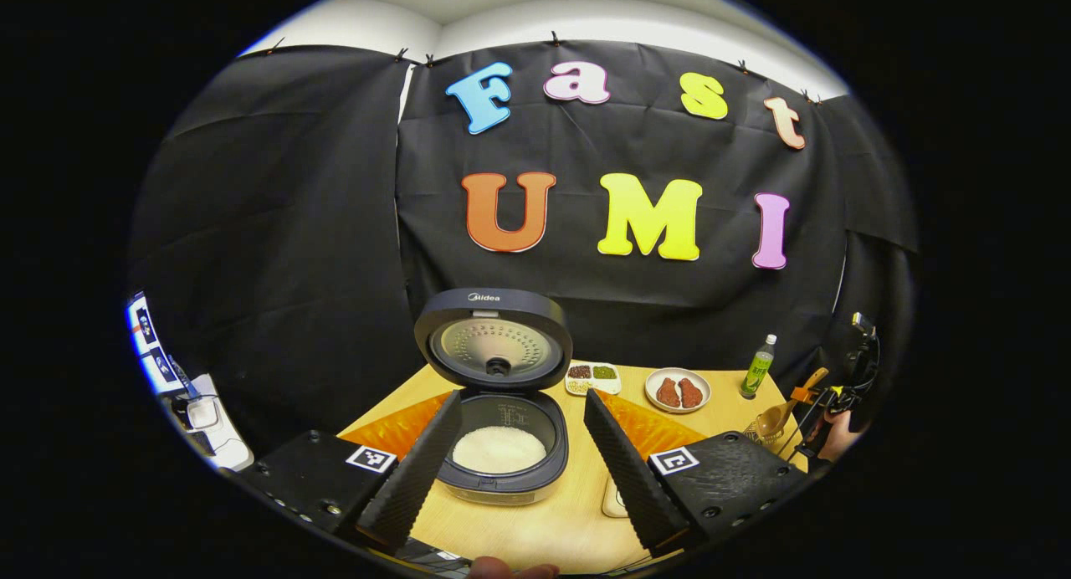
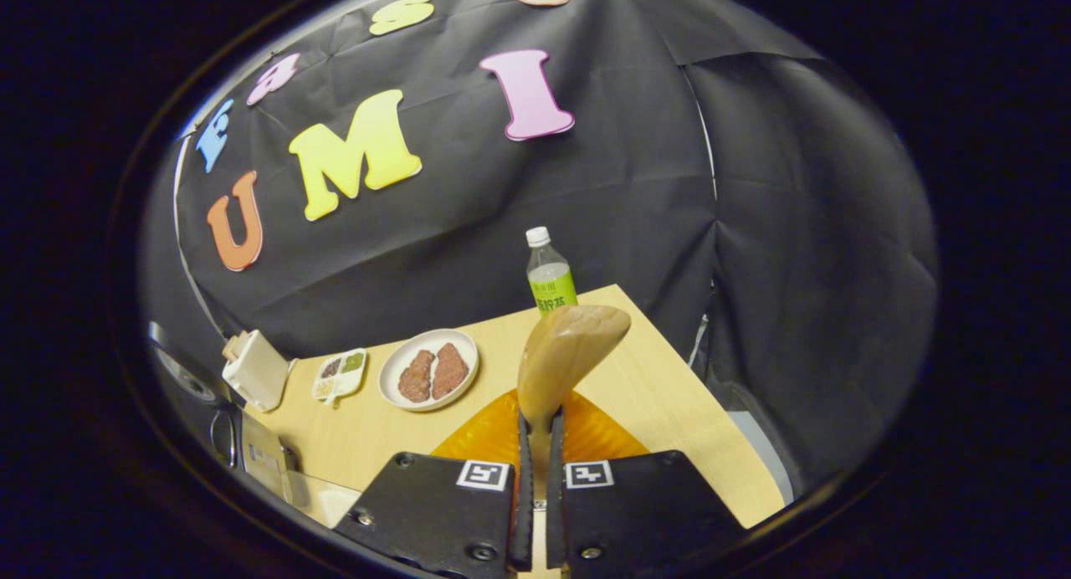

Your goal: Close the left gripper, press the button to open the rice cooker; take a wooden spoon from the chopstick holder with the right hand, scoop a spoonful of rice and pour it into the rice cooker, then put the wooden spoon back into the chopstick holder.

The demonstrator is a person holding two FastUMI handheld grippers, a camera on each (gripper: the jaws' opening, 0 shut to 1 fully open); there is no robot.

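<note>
The cooker (image 1: 500,412) stands open on the desk (image 1: 577,520), its lid (image 1: 494,349) tipped up behind the pot, and white rice (image 1: 499,448) lies inside. The left tool (image 1: 517,468) is released, its fingers spread wide to either side of the cooker and touching nothing.

The right tool (image 2: 535,470) is clenched on the spoon (image 2: 565,357): both fingers press the handle, and the bowl rises straight ahead of them, the spoon's long axis running along the fingers. In the left gripper view the spoon shows far to the right of the cooker, bowl down by the holder (image 1: 766,432), beside the bottle (image 1: 758,366).

Judged from this, the pour is done and the return is in hand. It turns on the holder lying just under the spoon, on the cooker's right, so the right tool is the nearer one. I cannot tell whether the spoon already sits in the holder.
</note>
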